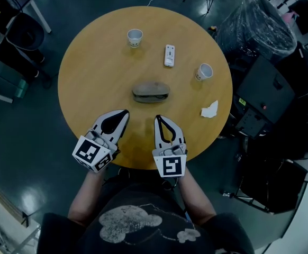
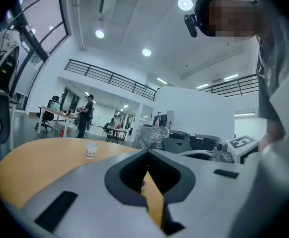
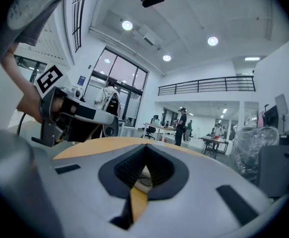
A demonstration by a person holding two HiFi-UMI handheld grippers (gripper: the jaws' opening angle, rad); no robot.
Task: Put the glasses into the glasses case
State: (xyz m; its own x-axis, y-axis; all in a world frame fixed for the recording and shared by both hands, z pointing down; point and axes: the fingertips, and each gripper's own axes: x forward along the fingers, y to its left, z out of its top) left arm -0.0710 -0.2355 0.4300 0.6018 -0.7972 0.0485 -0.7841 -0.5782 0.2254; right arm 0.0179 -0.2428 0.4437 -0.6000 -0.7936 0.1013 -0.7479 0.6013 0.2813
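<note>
Glasses case [image 1: 151,92] lies closed at the centre of the round table [image 1: 90,73]; no glasses show, so they are probably inside. Left gripper [image 1: 124,112] and right gripper [image 1: 157,117], both clenched on nothing, hang over the near edge, clear of the case, as suits a finished task.

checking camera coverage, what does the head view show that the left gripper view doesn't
Only the head view: the closed grey oval glasses case, a white remote control, a crumpled white tissue. Only the left gripper view: ceiling lights, a black balcony railing, people at distant desks. Both: the round wooden table, a white paper cup, the left gripper with jaws together, empty.
</note>
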